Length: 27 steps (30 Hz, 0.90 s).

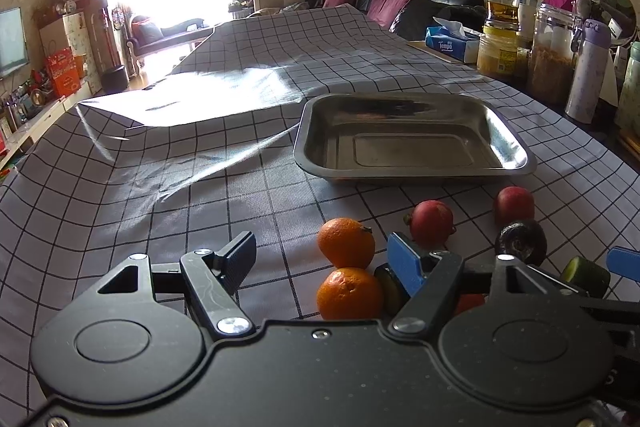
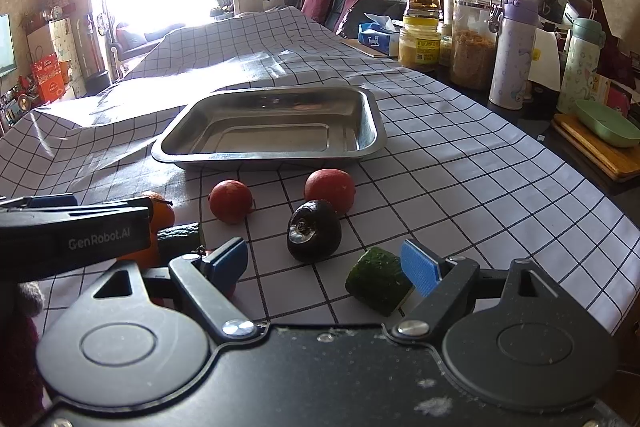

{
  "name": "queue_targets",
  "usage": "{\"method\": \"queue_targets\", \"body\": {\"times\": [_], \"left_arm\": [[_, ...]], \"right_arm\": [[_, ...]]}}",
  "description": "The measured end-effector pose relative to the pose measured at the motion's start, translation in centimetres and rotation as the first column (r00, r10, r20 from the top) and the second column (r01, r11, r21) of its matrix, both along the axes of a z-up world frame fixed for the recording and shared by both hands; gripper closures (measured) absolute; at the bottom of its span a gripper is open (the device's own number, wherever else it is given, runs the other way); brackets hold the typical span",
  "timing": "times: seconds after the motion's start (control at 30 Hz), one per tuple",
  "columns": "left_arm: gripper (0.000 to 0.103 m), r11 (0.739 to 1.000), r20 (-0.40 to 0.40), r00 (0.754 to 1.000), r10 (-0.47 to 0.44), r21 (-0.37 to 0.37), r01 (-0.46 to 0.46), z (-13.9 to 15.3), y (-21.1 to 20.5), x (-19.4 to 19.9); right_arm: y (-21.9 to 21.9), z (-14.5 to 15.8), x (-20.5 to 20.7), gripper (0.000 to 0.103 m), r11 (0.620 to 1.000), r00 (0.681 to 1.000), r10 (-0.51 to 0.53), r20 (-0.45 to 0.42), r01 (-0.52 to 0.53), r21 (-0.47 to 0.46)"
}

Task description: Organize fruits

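Zero fruits lie in the rectangular stainless-steel tray (image 2: 272,125); it stands bare at frame centre in both wrist views, so the task appears not yet begun.

Fruit positions, all on the tabletop in front of the tray:
- Two round orange mandarins (image 1: 347,242), touching, lower centre of the left wrist view.
- Two round red fruits (image 2: 231,201), apart from each other, just below the tray's near rim.
- One dark, near-black fruit with a dimpled end (image 2: 314,231), just below the right-hand red fruit.
- Two short dark-green cucumber-like pieces; one (image 2: 378,280) lies just beside the right claw's right finger, the other (image 2: 180,237) sits at lower left, near the mandarins.

Claw state:
- Left claw (image 1: 324,263): jaws wide, holding nothing, the mandarins between its fingers.
- Right claw (image 2: 324,265): jaws wide, holding nothing, aimed toward the dark fruit.

Every piece remains to be moved into the tray.

Surface: a grey tablecloth with a black grid (image 2: 460,167), wrinkled and sunlit at upper left. Jars, bottles and a tissue box (image 2: 378,35) line the right edge. Beyond: a bright window and a dark sofa with purple cushions.
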<state>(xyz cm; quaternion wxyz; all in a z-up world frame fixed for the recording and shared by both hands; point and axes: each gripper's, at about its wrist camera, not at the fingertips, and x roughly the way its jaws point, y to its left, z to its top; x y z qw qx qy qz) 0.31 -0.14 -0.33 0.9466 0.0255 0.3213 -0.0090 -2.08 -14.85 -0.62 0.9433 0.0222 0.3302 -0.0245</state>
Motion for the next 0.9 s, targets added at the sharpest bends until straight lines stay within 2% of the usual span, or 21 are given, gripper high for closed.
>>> {"method": "queue_targets", "body": {"times": [0.43, 0.6, 0.9], "left_arm": [[0.029, 1.000, 0.006, 1.000, -0.009, -0.007, 0.009, 0.1, 0.1, 0.0], [0.029, 0.999, -0.010, 1.000, -0.015, -0.032, 0.014, 0.3, 0.4, 0.1], [0.029, 0.999, -0.013, 1.000, -0.023, -0.027, 0.022, 1.5, 0.5, -0.4]], "right_arm": [[0.1, 0.3, -0.2, 0.017, 1.000, 1.000, 0.008, 0.010, -0.008, -0.004], [0.0, 0.6, -0.6, 0.017, 1.000, 1.000, 0.010, 0.017, -0.010, -0.017], [-1.6, 2.1, -2.1, 0.017, 0.998, 0.997, 0.062, 0.050, -0.061, -0.016]]}}
